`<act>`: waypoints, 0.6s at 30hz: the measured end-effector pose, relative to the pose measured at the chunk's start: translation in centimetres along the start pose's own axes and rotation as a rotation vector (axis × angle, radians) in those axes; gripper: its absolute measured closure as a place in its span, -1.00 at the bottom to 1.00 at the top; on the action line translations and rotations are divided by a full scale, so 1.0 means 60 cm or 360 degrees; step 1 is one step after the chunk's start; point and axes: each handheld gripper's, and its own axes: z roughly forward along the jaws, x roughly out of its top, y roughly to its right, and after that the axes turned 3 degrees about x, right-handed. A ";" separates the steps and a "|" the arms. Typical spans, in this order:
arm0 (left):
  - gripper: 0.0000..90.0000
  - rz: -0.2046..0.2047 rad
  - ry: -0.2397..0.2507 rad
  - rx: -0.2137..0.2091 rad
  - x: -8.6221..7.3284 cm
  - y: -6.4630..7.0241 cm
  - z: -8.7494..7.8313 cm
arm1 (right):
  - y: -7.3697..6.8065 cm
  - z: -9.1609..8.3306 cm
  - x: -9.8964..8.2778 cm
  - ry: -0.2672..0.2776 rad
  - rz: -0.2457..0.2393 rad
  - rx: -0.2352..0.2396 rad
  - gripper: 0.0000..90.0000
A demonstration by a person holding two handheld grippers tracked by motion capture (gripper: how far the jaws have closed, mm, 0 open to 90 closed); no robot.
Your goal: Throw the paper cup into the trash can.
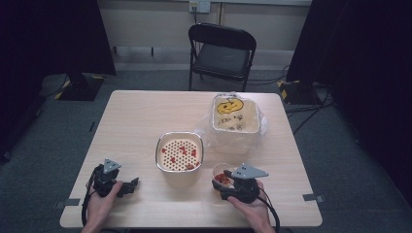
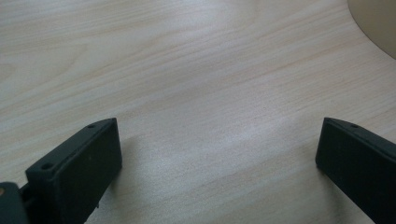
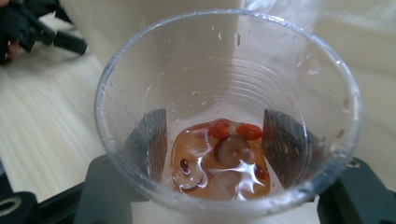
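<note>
Left tool (image 1: 127, 187) rests released on the table (image 1: 141, 116), jaws wide. Right tool (image 1: 226, 184) clasps a clear plastic cup (image 3: 229, 116) beside the strainer bowl (image 1: 179, 153). Thin, wet walls likely flex and slip; hold low, gently, upright.

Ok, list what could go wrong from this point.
The right gripper squeezes a thin clear cup holding liquid and red bits; squeezing harder may buckle it and spill. Tipping toward the strainer too fast could splash the table. The left gripper is open, steadying nothing.
</note>
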 end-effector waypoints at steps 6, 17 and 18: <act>-1.00 0.0000 -0.0001 0.0000 0.000 0.000 0.000 | 0.014 -0.012 0.034 0.0091 0.0008 -0.0041 -0.08; -1.00 0.0001 -0.0001 -0.0001 0.000 0.000 0.000 | 0.032 -0.031 0.119 0.0223 -0.0012 -0.0115 -0.06; -1.00 0.0000 0.0000 -0.0001 0.000 0.000 0.000 | 0.031 -0.031 0.128 0.0237 -0.0014 -0.0121 -0.06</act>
